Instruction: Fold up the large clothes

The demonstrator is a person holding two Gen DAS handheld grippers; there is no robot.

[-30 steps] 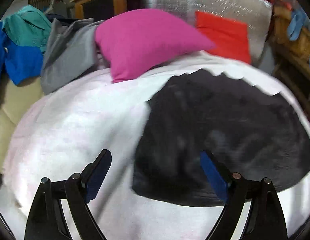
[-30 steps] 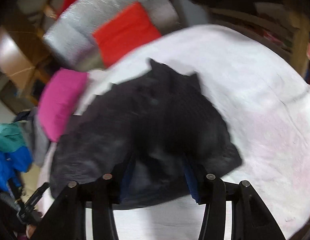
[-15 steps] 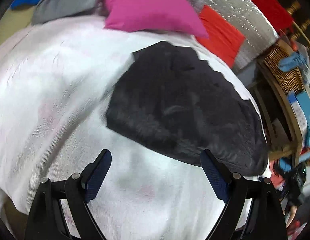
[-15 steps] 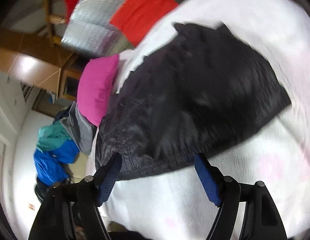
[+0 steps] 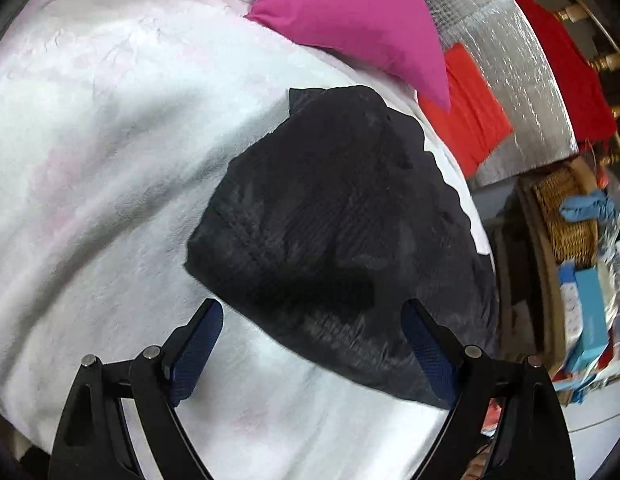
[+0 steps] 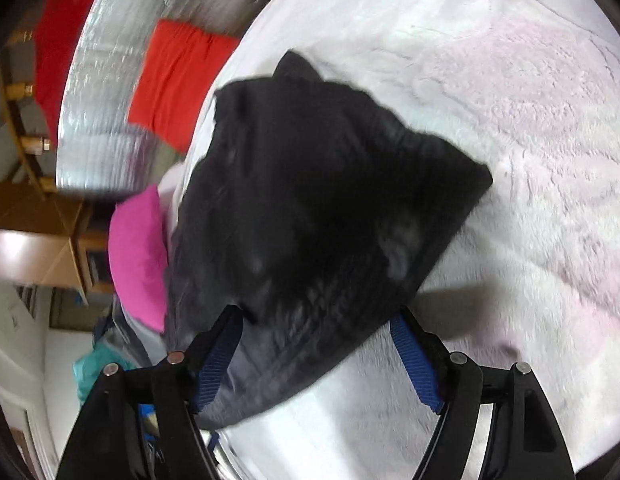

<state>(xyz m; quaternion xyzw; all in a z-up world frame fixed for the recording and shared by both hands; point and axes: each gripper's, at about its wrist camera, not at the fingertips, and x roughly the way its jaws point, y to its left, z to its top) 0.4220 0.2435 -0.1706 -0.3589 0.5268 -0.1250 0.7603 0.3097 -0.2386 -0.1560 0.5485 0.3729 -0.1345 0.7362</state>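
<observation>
- Tongs on the left (image 5: 312,344) gape wide apart, holding nothing, above the near edge of the black garment (image 5: 334,232).
- Right tongs (image 6: 316,354) also gape; the blurred garment edge lies between them, contact unclear.
- Garment lies folded on the white blanket (image 5: 102,152), its far corner near a pink pillow (image 5: 350,16).

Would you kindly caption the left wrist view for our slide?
Open left gripper poised over a folded black quilted garment on a white fleece blanket, beside a magenta pillow.

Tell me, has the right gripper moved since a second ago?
Yes. The right gripper opened and swung: its jaws were closed on the black garment then, and the pink pillow has slid lower in its view.
</observation>
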